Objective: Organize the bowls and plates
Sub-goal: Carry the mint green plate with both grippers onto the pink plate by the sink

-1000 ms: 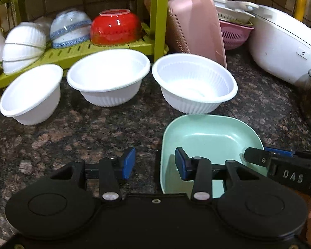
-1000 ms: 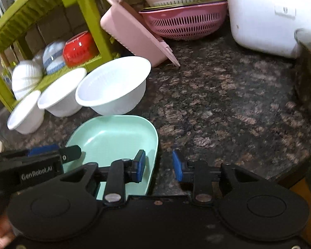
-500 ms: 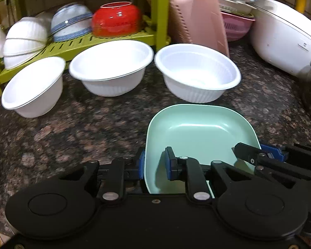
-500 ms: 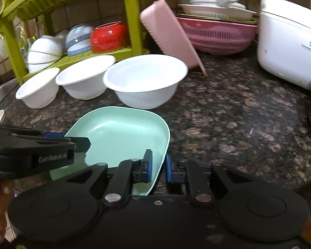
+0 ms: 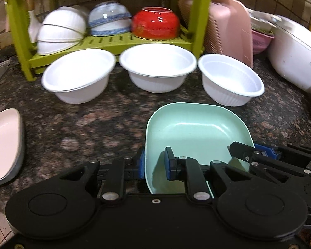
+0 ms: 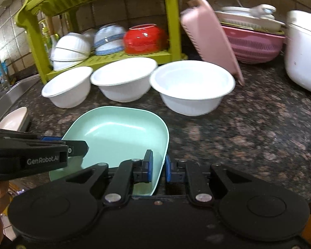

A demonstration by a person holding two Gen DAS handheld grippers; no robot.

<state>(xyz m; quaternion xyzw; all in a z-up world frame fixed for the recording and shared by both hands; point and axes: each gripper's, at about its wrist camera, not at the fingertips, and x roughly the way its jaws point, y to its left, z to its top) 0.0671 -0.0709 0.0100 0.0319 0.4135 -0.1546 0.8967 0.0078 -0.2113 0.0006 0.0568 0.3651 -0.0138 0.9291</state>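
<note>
Since a second ago both of our grippers have closed in on the mint-green plate [image 5: 197,132]: then the jaws stood wide and short of it, now each pair straddles a side wall. Our left gripper [image 5: 154,166] has its jaws drawn close over the plate's left rim, one pad outside and one inside; the inside pad looks a little off the wall, so we judge it nearly clamped but cannot swear to a firm pinch. Our right gripper [image 6: 158,167] does the same on the right rim, jaws narrow, wall between them.

We see the plate right at our fingertips, over the dark speckled counter [image 5: 93,128], its length running away from us toward the three white bowls [image 5: 158,68] lined up in front of the green rack [image 5: 114,41]. Whether it rests on the stone or is lifted a little, we cannot tell.

What the coming move turns on, in our judgement, is that we hold opposite rims, so the two hands must travel together and level. A pale pink plate [image 5: 2,145] lies well off to the left near the sink, nearer our left hand, and may be where this plate stacks.
</note>
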